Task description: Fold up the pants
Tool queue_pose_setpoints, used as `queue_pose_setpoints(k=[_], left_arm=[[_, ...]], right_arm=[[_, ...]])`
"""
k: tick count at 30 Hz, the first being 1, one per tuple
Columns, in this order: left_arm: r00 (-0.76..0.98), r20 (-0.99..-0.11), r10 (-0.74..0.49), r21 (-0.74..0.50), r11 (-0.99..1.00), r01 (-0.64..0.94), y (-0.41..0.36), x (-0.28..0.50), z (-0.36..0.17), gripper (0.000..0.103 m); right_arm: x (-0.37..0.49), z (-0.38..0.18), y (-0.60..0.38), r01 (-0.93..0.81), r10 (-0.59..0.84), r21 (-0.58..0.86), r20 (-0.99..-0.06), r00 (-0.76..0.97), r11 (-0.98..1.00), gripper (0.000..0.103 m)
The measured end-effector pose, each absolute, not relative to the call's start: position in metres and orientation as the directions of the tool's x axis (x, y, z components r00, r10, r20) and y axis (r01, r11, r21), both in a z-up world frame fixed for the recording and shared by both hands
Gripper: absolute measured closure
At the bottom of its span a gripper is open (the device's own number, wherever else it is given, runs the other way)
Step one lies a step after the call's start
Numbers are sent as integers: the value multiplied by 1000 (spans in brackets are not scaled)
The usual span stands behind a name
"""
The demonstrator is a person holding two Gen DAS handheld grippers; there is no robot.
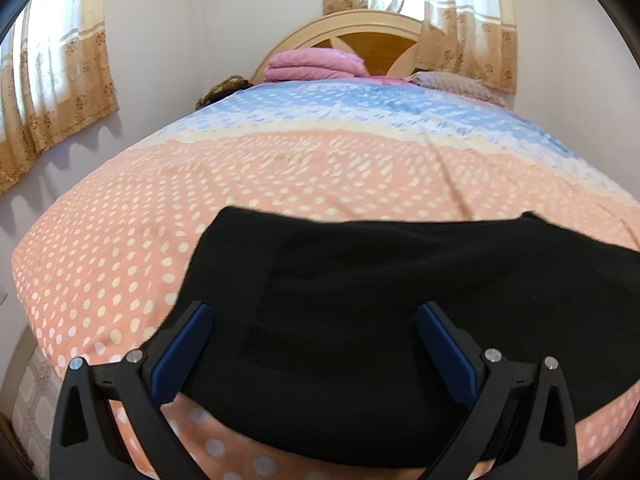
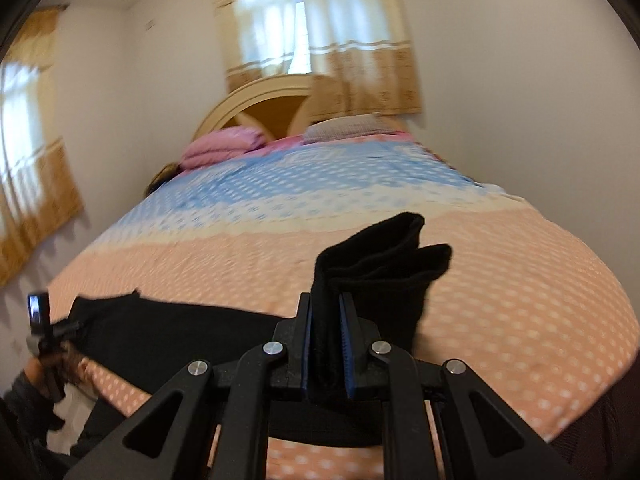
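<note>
Black pants (image 1: 360, 280) lie flat across the near end of the bed. My left gripper (image 1: 314, 308) hovers just over them, open, its blue pads (image 1: 184, 352) wide apart with nothing pinched. In the right wrist view my right gripper (image 2: 326, 298) is shut on one end of the pants (image 2: 380, 256). That end is lifted off the bed and sticks up past the pads as a folded bunch. The rest of the pants (image 2: 172, 328) trails left along the bed edge toward the left gripper (image 2: 40, 312), which a hand (image 2: 36, 372) holds.
The bedspread (image 1: 280, 160) is peach with white dots near me and blue farther back. A folded pink blanket (image 1: 312, 64) and a pillow (image 1: 460, 84) lie by the headboard (image 1: 360, 36). Curtained windows and walls close in on both sides.
</note>
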State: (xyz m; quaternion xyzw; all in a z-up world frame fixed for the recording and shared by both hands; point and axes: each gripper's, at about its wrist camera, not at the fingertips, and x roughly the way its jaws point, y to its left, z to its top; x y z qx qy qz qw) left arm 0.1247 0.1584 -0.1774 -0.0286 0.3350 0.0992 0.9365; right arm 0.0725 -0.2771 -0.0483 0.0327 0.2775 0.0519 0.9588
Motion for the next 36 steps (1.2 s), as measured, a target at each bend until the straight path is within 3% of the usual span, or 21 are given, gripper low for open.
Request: queue_pose_setpoints(k=[5,14,18,20,23,29,33,36], left_arm=[[787,-610,92,-14,992,-127,138,119,-161,0],[775,-610,-167,-111,986,125,74,121,-146,0],[746,-618,-248,-132,968,212,42,132,-143,0],[732,-624,-273,-136,961,242,27,135,-143,0],[701,-632,-329,-143,939,312,0,141,-140,0],[617,-652,-440,-184,882,434,-63,151,-138,0],[527,-685,-504,-245,840,484,-101,165,-142,15],[494,-703,-511,-247,828,504,-124,170,-144,20]], right_arm=[[89,-66,-228,-174,170,47,-563,809,984,90],[117,-123,-143,-303,245,22,-646,723,953,91],[135,-164,-128,-340,231,11,-755,614,941,88],[131,-167,-130,-356,247,14,-745,619,934,83],[118,-155,-142,-393,320,77,-732,602,916,64],[95,-130,-189,-325,274,51,-670,690,944,62],[88,-129,-231,-203,219,99,-630,745,974,61],[92,-135,-251,-144,215,163,-624,751,976,60]])
